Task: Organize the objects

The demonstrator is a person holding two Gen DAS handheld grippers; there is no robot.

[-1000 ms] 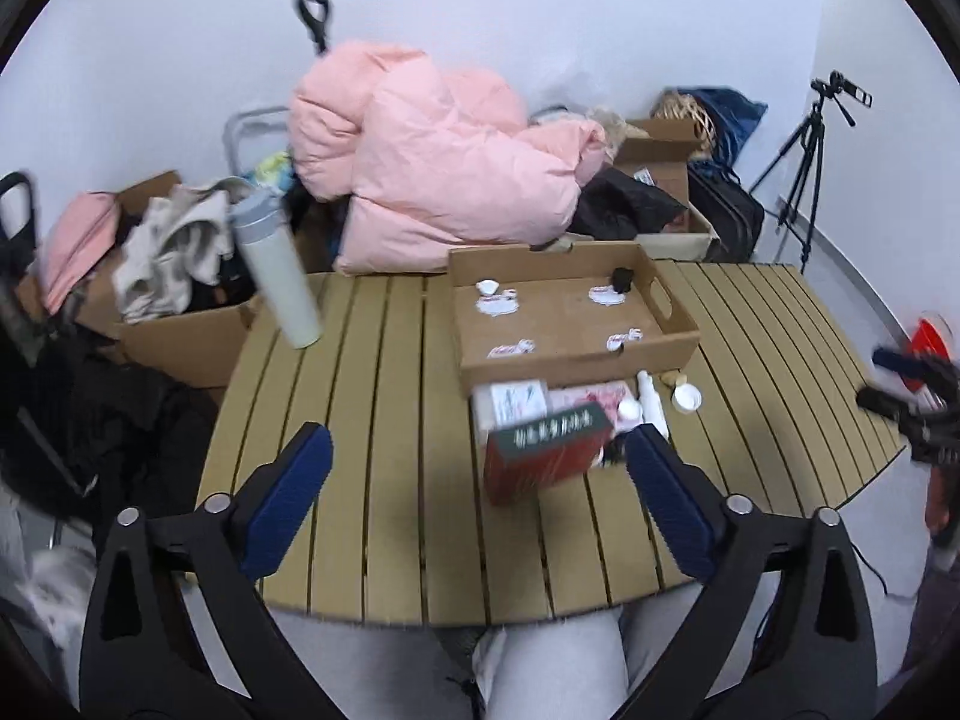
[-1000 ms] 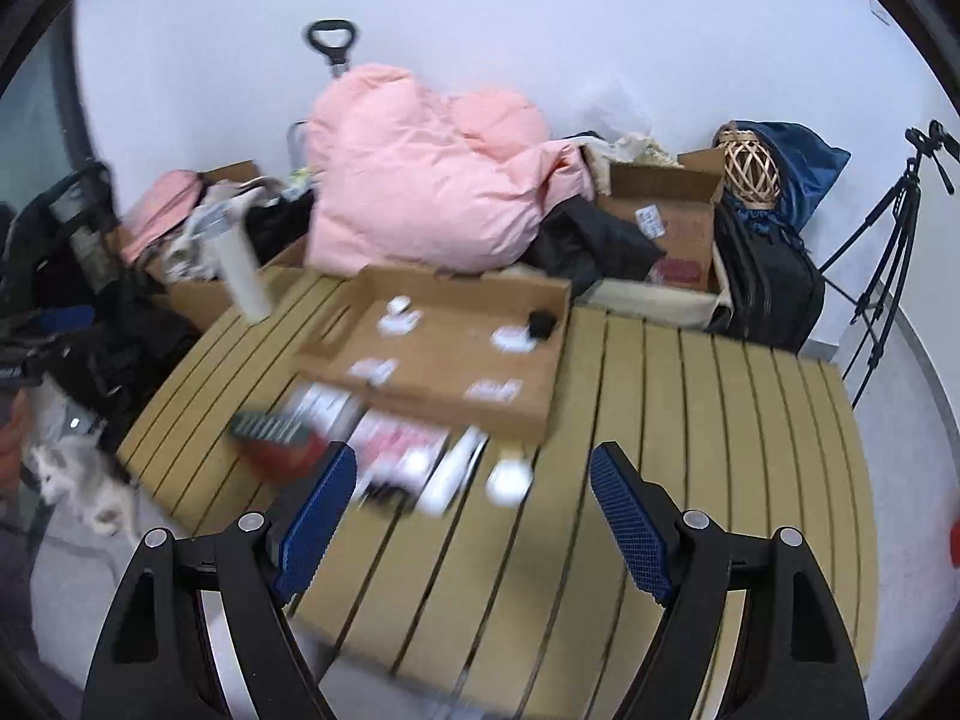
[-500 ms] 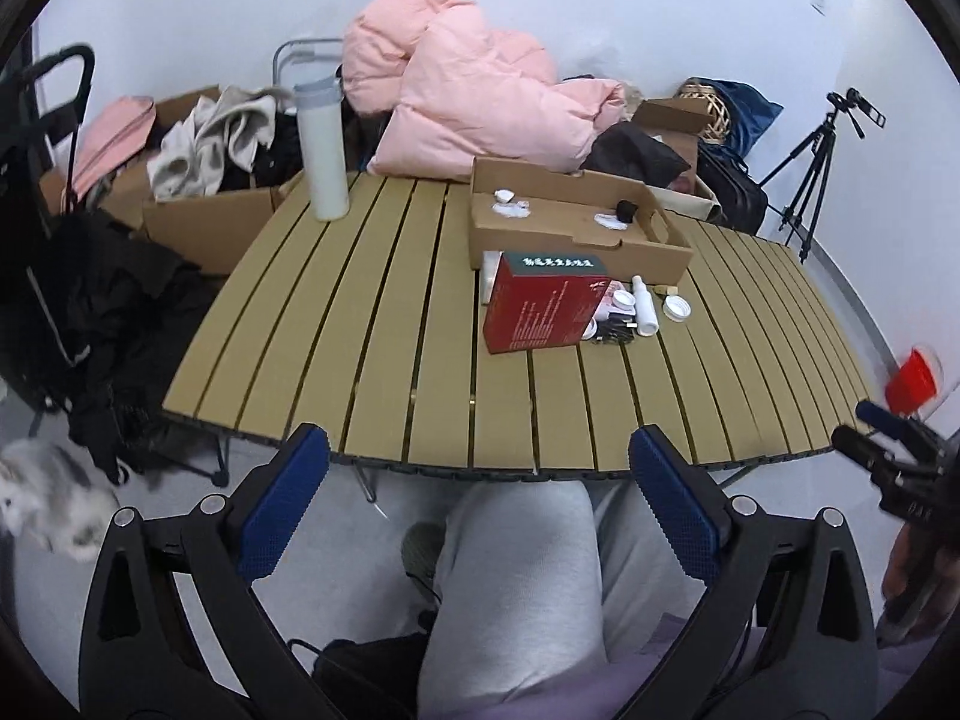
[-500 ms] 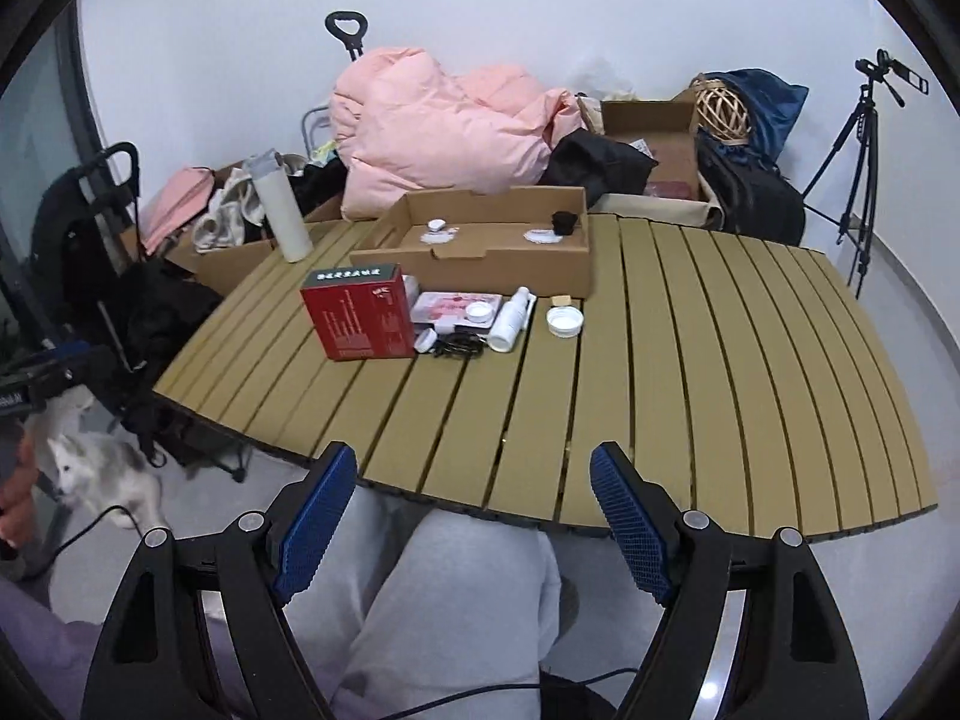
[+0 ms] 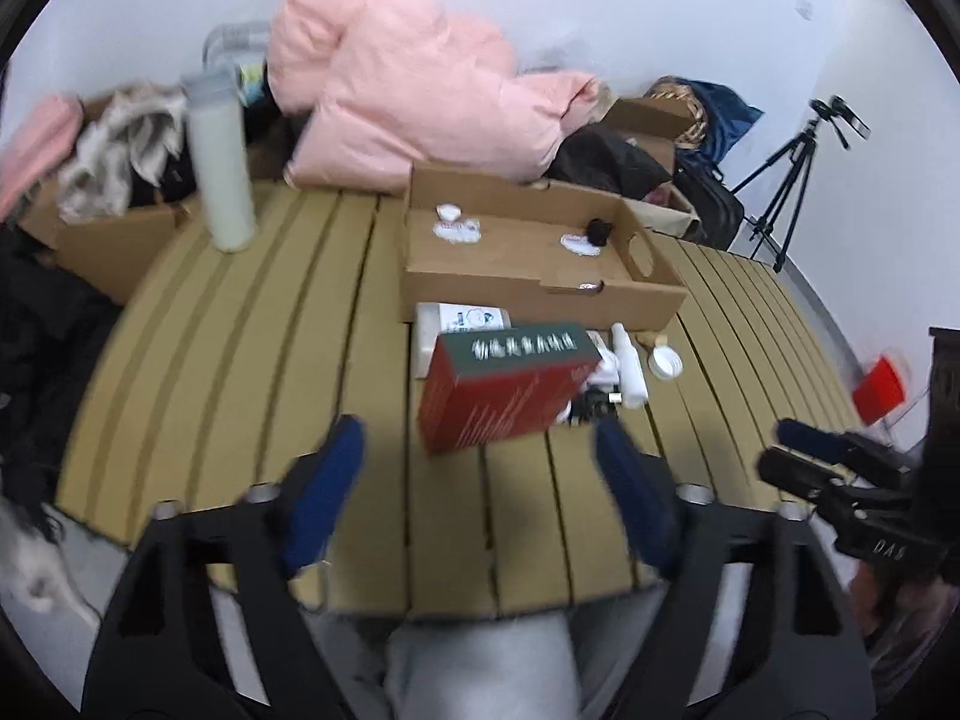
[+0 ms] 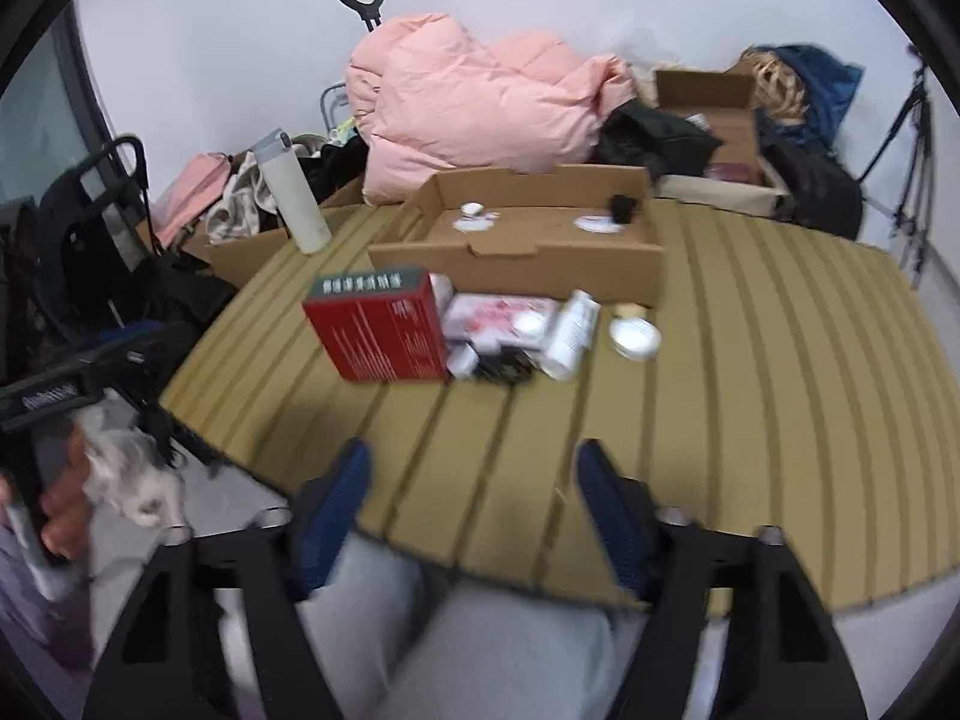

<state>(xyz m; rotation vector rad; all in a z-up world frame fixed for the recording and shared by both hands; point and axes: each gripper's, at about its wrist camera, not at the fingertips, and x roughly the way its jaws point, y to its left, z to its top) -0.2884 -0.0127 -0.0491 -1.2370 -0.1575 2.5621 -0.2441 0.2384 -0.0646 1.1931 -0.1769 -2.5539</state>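
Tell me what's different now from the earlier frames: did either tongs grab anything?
No grab. Both the left tongs and right tongs are closing, narrower than before, with nothing between their pads, and both views sit closer over the table than half a second ago. The red box, white bottle, round lid, cardboard tray and tall flask stayed put.

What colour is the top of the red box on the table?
Dark green, with pale lettering; clearest in the left wrist view.
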